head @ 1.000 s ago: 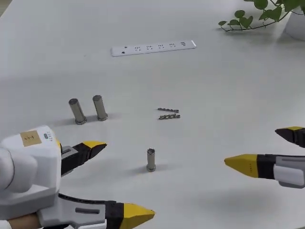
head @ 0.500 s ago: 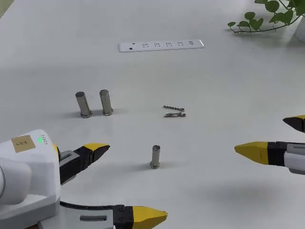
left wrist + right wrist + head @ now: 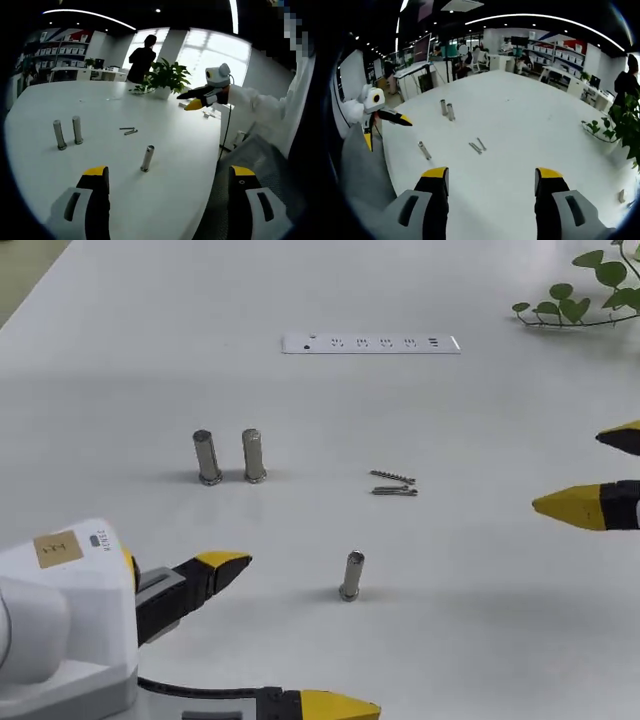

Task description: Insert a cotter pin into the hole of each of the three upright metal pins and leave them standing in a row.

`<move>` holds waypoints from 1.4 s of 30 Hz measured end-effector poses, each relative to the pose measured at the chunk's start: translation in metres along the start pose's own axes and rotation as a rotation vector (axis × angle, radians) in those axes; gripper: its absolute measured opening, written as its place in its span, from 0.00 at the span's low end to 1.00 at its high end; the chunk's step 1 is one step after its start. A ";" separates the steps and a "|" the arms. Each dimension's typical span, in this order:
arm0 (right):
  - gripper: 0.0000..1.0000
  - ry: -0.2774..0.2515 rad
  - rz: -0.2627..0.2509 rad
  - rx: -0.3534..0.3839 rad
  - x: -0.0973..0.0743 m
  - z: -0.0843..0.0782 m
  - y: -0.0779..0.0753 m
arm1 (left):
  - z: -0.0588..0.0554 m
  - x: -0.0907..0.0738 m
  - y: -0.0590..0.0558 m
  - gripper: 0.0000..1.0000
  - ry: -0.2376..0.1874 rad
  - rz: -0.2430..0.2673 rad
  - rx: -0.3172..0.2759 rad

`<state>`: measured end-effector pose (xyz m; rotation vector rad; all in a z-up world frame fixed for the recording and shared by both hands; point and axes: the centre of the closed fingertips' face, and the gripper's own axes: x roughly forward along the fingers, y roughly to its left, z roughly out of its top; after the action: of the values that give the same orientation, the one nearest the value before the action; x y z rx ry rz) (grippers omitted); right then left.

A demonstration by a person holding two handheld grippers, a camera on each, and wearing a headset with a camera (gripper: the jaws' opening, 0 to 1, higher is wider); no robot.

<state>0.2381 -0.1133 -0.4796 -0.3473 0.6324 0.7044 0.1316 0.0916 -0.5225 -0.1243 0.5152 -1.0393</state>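
Two upright metal pins (image 3: 206,457) (image 3: 253,455) stand side by side at the left of the white table. A third pin (image 3: 351,576) stands alone, nearer to me. Cotter pins (image 3: 393,484) lie flat to the right of the pair, touched by nothing. My left gripper (image 3: 295,635) is open at the bottom left, its jaws wide apart and short of the lone pin (image 3: 147,158). My right gripper (image 3: 575,472) hovers open at the right edge, well clear of the cotter pins (image 3: 477,146). Both grippers are empty.
A white power strip (image 3: 371,344) lies at the far side of the table. A leafy plant (image 3: 580,300) trails over the far right corner. Beyond the table a person (image 3: 141,60) stands in an office with desks.
The head view has shifted, so everything sits further right in the picture. Relative to the lone pin, my right gripper has moved away and to the right. The pins and cotter pins have not moved.
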 end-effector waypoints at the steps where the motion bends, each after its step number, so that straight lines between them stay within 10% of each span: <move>1: 0.64 0.000 0.007 -0.026 0.002 0.004 -0.004 | 0.000 0.000 0.000 0.99 0.000 0.002 0.000; 12: 0.40 0.092 0.193 -0.281 0.048 0.030 0.015 | 0.004 -0.009 0.008 0.99 -0.010 0.034 -0.012; 18: 0.21 0.159 0.247 -0.315 0.078 0.029 0.017 | 0.001 -0.010 0.009 0.99 0.002 0.043 -0.004; 42: 0.08 0.341 0.355 -0.419 0.145 -0.003 0.042 | -0.003 -0.026 0.023 0.96 0.029 0.084 0.023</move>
<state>0.2937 -0.0137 -0.5789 -0.7648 0.8812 1.1357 0.1383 0.1255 -0.5237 -0.0668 0.5306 -0.9659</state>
